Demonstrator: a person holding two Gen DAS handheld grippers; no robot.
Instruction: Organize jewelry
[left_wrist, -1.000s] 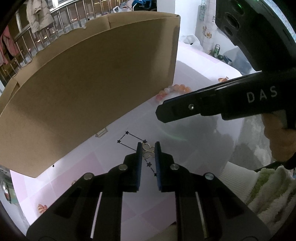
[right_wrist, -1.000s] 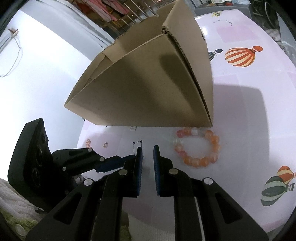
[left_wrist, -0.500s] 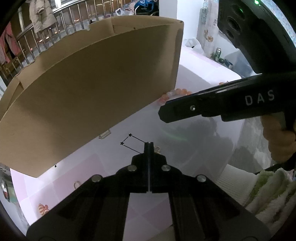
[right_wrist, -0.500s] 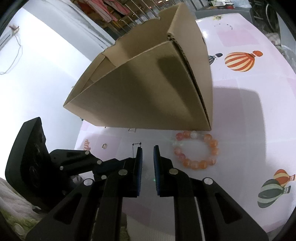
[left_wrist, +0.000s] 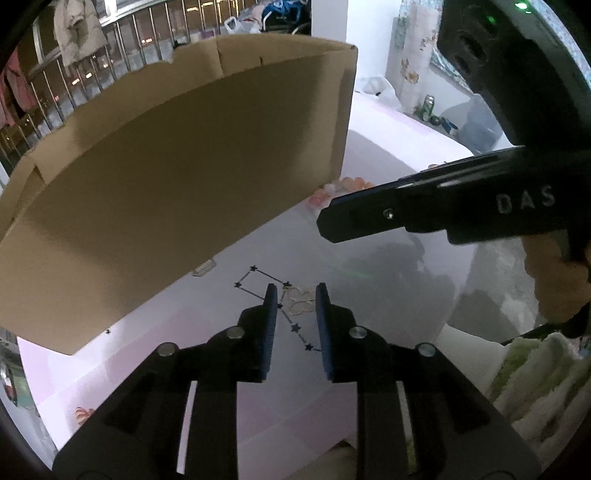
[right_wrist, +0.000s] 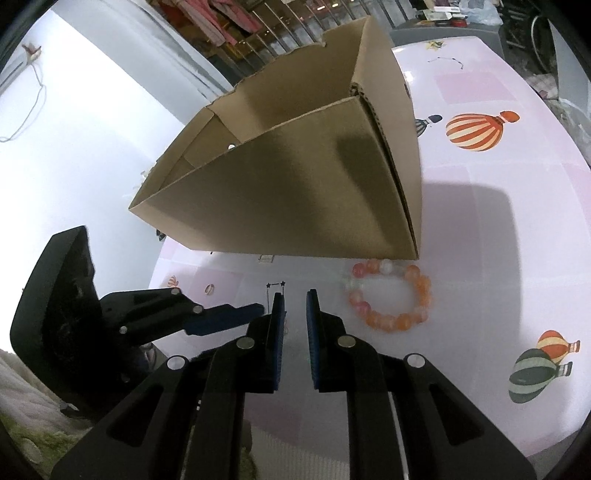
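Your left gripper (left_wrist: 294, 300) is opening around the small gold clover charm (left_wrist: 299, 301), not pinching it; it looks light, thin, slippery, so pinch its looped middle.

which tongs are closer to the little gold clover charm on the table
Left. The left tongs straddle the gold clover charm, jaws opening around it, pads not touching. The right tongs hang off to its side.

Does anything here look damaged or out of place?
Yes. The cardboard box has a ragged, torn top edge, and jewelry lies loose outside it on the table: the bead bracelet, a gold clover piece and a small ring.
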